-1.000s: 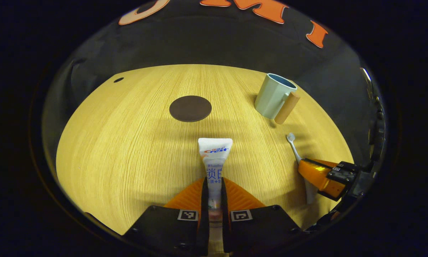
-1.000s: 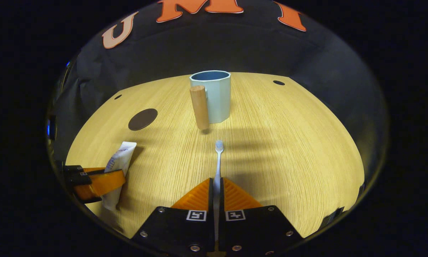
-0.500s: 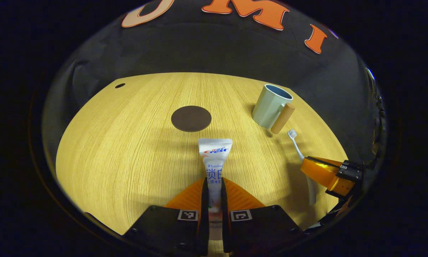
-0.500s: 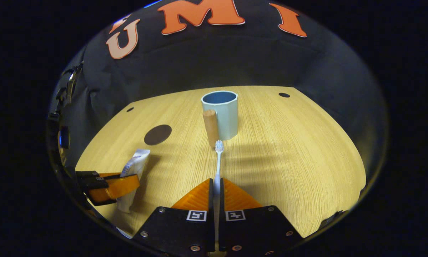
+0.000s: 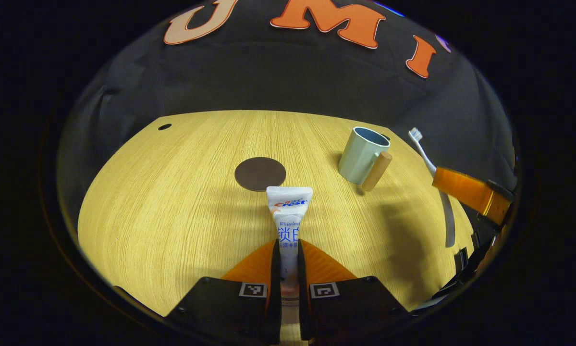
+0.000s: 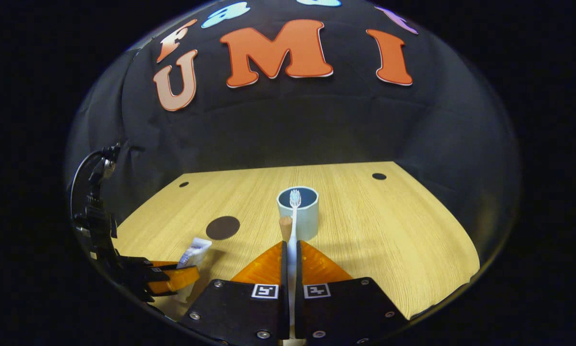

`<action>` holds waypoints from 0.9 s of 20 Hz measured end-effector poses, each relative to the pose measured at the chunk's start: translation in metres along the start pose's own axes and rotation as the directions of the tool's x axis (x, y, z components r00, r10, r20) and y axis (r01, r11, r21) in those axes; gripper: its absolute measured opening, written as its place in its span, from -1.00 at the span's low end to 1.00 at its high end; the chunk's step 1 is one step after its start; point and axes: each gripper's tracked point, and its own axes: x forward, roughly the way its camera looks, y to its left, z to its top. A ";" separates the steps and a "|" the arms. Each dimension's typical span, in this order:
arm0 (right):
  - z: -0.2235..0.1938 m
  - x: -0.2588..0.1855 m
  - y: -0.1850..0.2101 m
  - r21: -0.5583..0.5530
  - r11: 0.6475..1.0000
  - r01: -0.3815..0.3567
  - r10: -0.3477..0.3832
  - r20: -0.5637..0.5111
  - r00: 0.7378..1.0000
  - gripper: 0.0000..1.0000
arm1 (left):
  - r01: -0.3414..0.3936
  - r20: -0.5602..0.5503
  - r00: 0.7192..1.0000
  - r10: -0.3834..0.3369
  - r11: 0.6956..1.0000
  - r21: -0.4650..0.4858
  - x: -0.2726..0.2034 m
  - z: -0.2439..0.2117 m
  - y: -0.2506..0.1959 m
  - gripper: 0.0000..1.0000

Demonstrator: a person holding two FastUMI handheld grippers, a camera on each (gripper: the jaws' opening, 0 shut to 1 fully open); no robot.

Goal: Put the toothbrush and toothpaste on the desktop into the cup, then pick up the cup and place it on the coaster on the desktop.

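With the right gripper [image 6: 290, 250] jaws clamped on the toothbrush [image 6: 293, 221] and the left gripper [image 5: 288, 259] jaws on the toothpaste [image 5: 288, 216], a misaimed drop could tip the cup [image 6: 301, 211] on the bench [image 6: 388, 230].

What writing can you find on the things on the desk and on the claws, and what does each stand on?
On the toothpaste tube: printed label, left unquoted here; too small in the right gripper view.
On the left claw: square patterned markers, no words.
On the cup, coaster, toothbrush: none.
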 end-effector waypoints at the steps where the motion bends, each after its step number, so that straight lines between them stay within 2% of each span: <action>1: 0.007 0.000 0.002 -0.002 1.000 -0.010 0.010 0.022 1.000 -0.90 | -0.001 0.001 1.000 0.001 1.000 -0.002 0.000 0.000 0.001 -0.62; 6: 0.042 0.005 0.006 0.033 0.998 -0.049 0.044 0.148 0.988 -0.91 | -0.003 0.010 1.000 0.003 1.000 -0.001 0.002 -0.001 0.003 -0.63; 11: 0.070 0.018 -0.003 0.089 0.994 -0.062 0.038 0.248 0.968 -0.90 | -0.014 0.045 0.999 0.014 1.000 -0.002 -0.004 0.005 0.010 -0.61; 18: 0.094 0.037 -0.015 0.122 0.987 -0.101 0.054 0.341 0.939 -0.91 | -0.020 0.084 0.996 0.022 1.000 -0.022 -0.006 0.009 0.017 -0.63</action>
